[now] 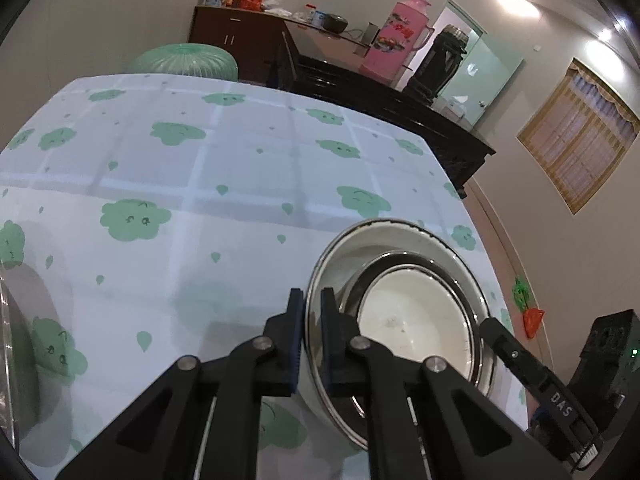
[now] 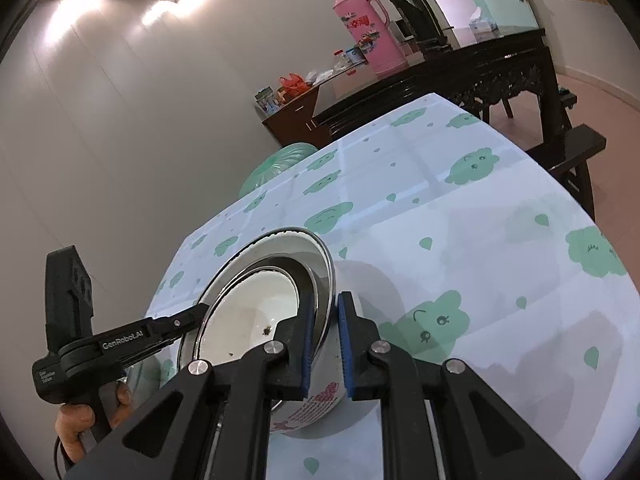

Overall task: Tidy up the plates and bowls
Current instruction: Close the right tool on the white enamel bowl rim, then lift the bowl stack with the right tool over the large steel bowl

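Steel-rimmed large bowl (image 1: pixel 400 240) with a smaller bowl (image 1: pixel 416 312) nested inside, pinched from both sides over the tablecloth (image 1: pixel 200 184)

Your left gripper (image 1: pixel 311 316) has its jaws nearly together on the large bowl's near rim, one finger outside, one inside. Your right gripper (image 2: pixel 325 332) is narrowed on the opposite rim the same way; its tip shows in the left wrist view at the bowl's right edge. The bowl pair sits tilted; cannot tell whether its base touches the cloth. Another metal dish (image 1: pixel 16 344) is at the far left edge. Pink thermos (image 2: pixel 366 28) on the dark sideboard (image 2: pixel 480 68) behind
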The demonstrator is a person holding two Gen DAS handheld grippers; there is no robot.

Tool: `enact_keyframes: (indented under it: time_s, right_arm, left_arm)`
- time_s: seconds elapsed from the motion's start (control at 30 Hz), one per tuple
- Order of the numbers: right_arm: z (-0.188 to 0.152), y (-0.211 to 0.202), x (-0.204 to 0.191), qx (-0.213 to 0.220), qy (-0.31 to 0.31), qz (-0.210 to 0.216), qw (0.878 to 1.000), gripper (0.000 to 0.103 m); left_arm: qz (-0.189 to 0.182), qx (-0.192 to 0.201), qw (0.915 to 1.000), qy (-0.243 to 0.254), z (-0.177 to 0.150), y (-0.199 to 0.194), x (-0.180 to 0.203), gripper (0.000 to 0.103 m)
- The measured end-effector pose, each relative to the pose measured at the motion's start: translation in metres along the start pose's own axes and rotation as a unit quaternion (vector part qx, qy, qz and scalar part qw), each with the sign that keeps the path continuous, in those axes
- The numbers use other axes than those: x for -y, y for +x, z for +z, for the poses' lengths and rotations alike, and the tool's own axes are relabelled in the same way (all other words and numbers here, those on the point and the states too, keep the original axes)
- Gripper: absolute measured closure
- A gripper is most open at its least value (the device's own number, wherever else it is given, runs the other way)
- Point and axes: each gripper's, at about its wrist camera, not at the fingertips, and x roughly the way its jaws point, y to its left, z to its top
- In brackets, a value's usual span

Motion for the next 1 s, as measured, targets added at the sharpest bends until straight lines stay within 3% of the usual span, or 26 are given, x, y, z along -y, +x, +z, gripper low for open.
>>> enact_keyframes:
  time_s: [0.17,0.47,0.67,0.8,1.0]
  right_arm:
    - [-0.001,0.000,0.000,0.000,0.004,0.003,1.000,0.090]
    - [-0.005,0.004,-0.001,-0.006,0.001,-0.004,1.000,0.083]
    - [-0.007,-0.003,-0.009,-0.009,-0.010,-0.027,1.000,0.089]
    - [-0.005,-0.012,-0.006,-0.003,0.008,-0.010,1.000,0.092]
    - [-0.016,-0.005,-0.015,-0.023,0.007,-0.019,1.000,0.092]
  left_arm:
    - [0.010,-0.002,0.9999,0.013,-0.001,0.002,0.001,0.099]
    - [-0.025,-0.008,0.9994,-0.020,0.001,0.002,-0.009,0.099]
    - [-0.027,0.000,0.9995,-0.014,0.000,-0.008,-0.004,0.100]
    - [-0.029,0.011,0.9995,-0.008,-0.001,-0.024,-0.001,0.100]
    - [-0.006,0.014,0.9999,-0.007,-0.008,-0.034,-0.007,0.100]
